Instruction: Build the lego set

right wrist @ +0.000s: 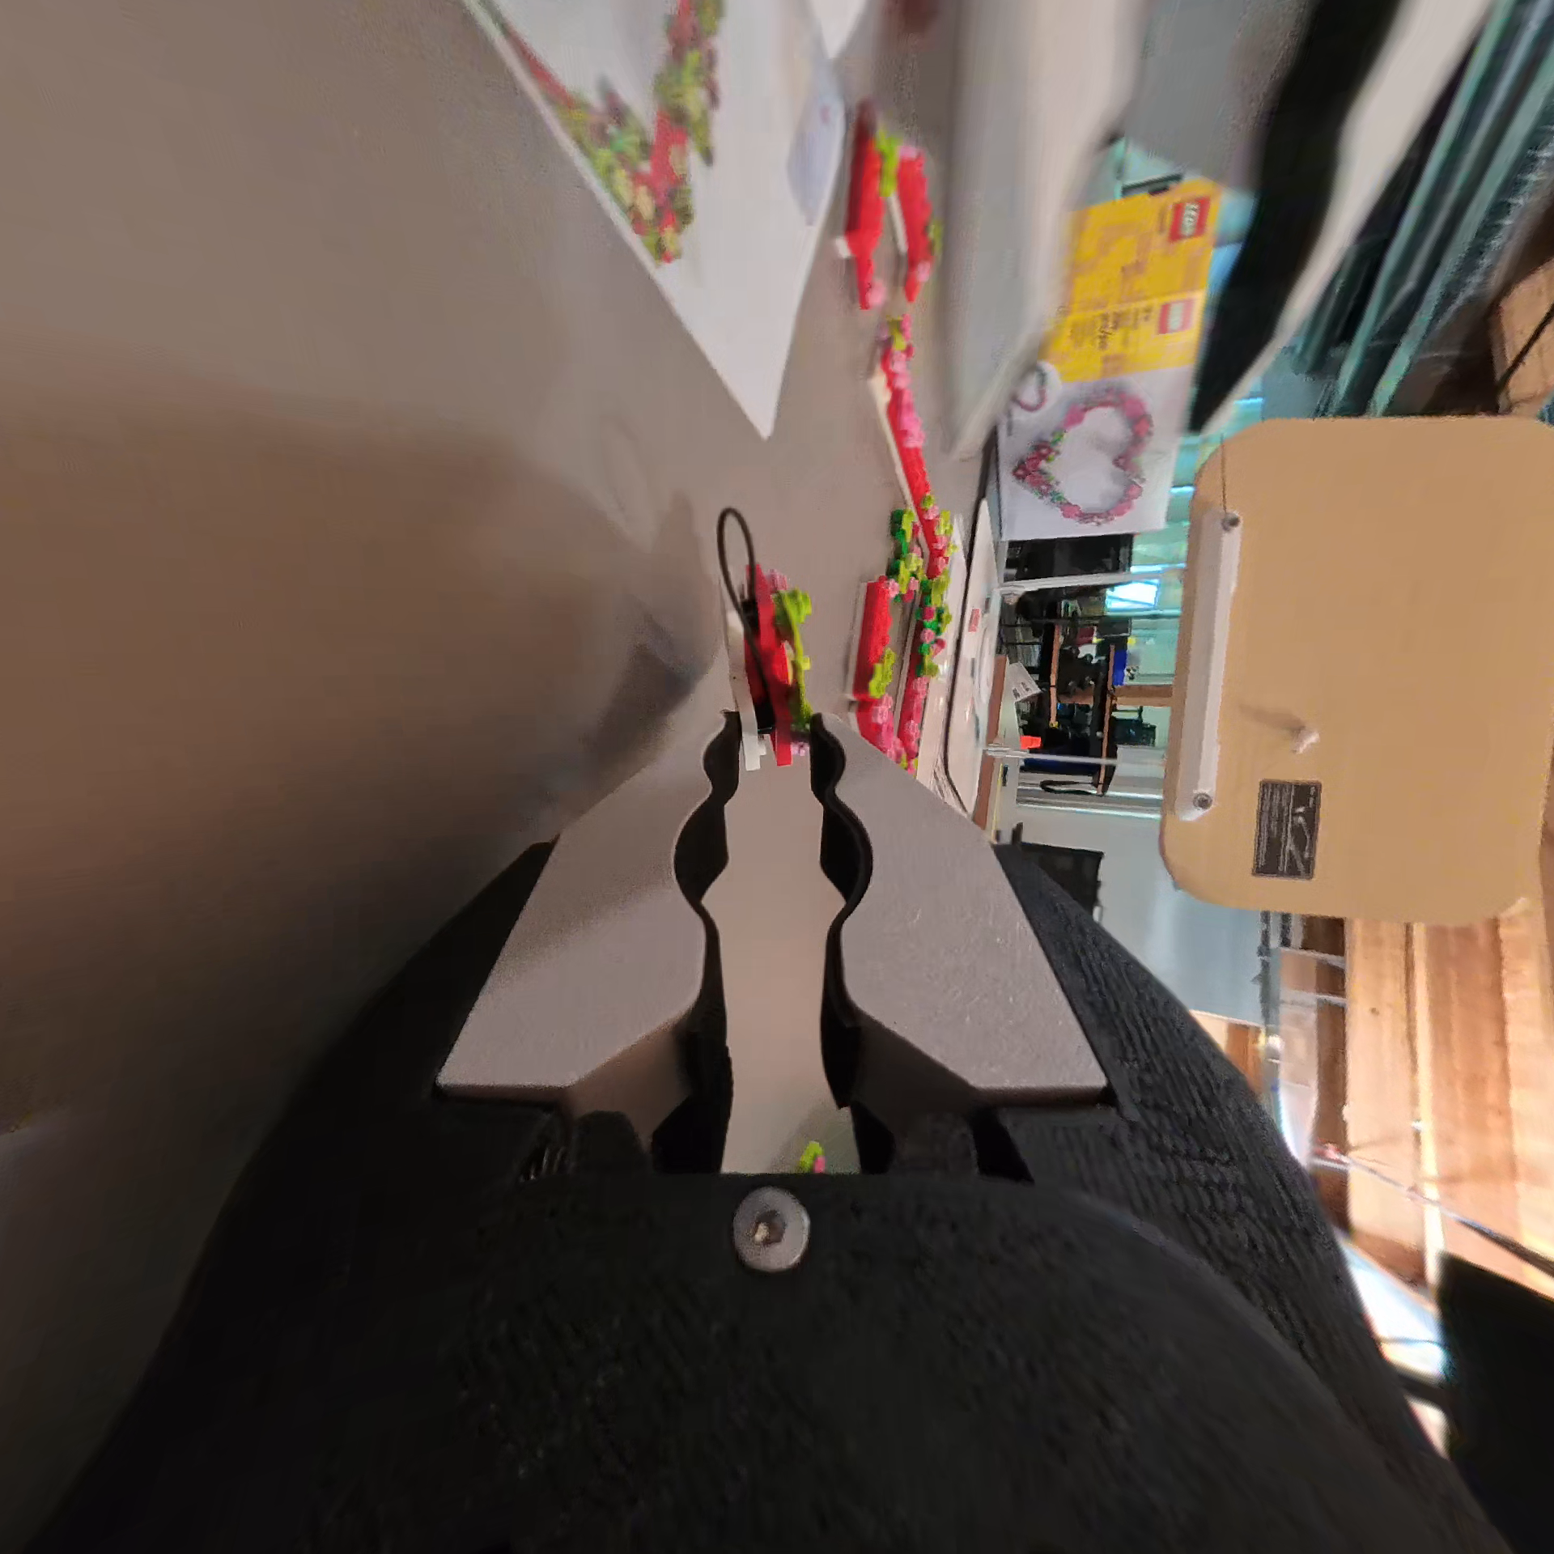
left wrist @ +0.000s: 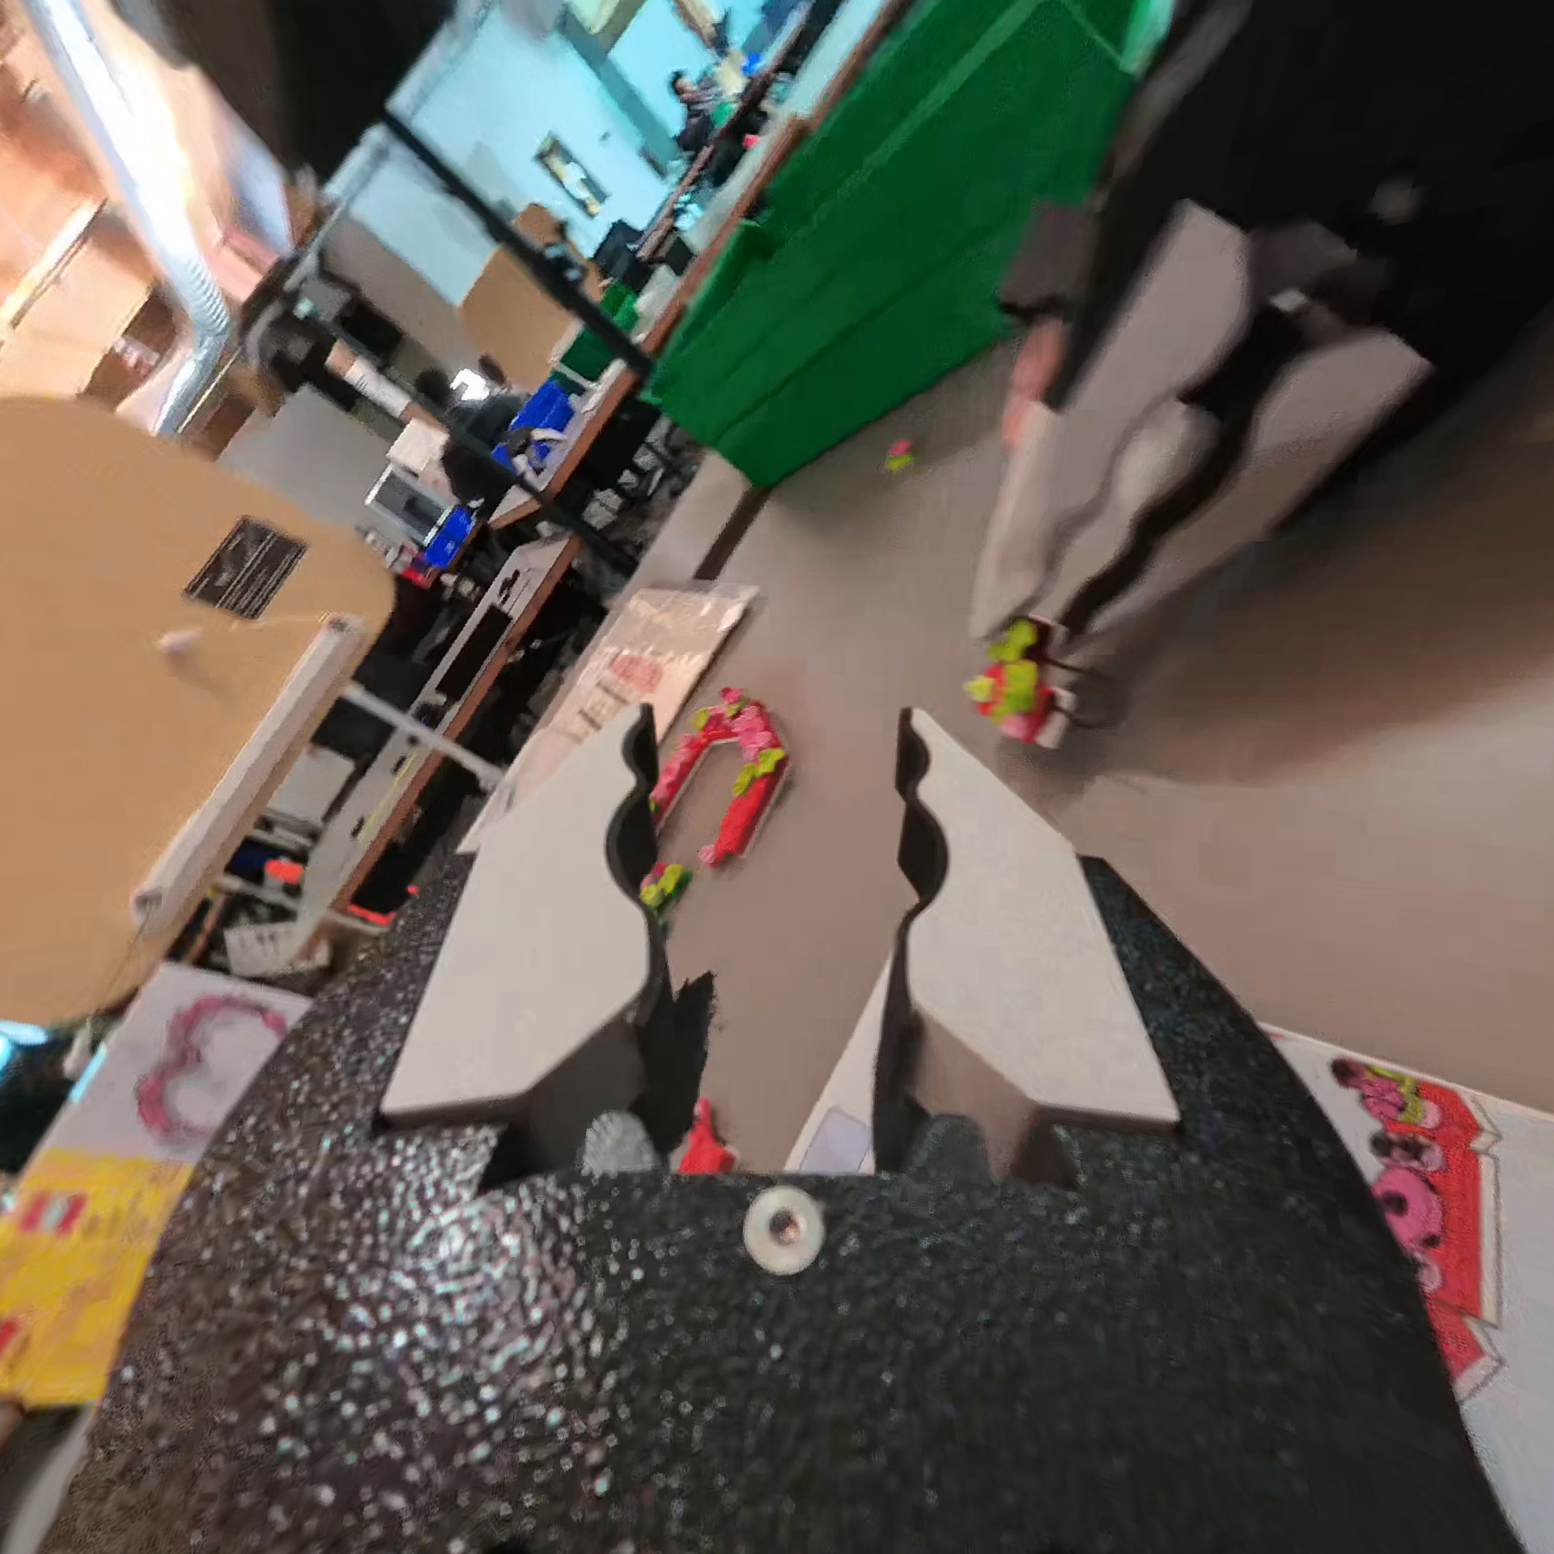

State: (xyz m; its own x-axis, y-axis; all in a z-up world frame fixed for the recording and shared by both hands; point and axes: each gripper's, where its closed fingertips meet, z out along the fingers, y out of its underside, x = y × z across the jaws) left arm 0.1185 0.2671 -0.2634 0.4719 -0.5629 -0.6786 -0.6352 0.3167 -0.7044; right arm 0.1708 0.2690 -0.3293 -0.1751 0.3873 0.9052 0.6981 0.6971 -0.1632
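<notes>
My left gripper [left wrist: 774, 723] is open and empty above the grey table. Just beyond its left finger lies a red, arch-shaped lego section with pink and green flowers [left wrist: 725, 782], with a small green and pink piece [left wrist: 664, 887] beside it. My right gripper [right wrist: 774, 730] is shut on a small red, green and white lego assembly with a black loop [right wrist: 769, 664], held at its tips. The left wrist view shows that gripper [left wrist: 1177, 437] blurred at the upper right with the assembly [left wrist: 1017, 689]. More red flowered sections [right wrist: 891, 647] [right wrist: 891, 210] lie past it.
An open instruction booklet [right wrist: 673, 168] [left wrist: 1429, 1194] lies on the table. The yellow and white lego box [right wrist: 1127, 277] [left wrist: 67, 1261] stands at the table's edge. A clear plastic bag [left wrist: 664, 647] lies beyond the arch. A tan board [right wrist: 1345, 673] stands off the table. A loose piece [left wrist: 898, 454] lies far back.
</notes>
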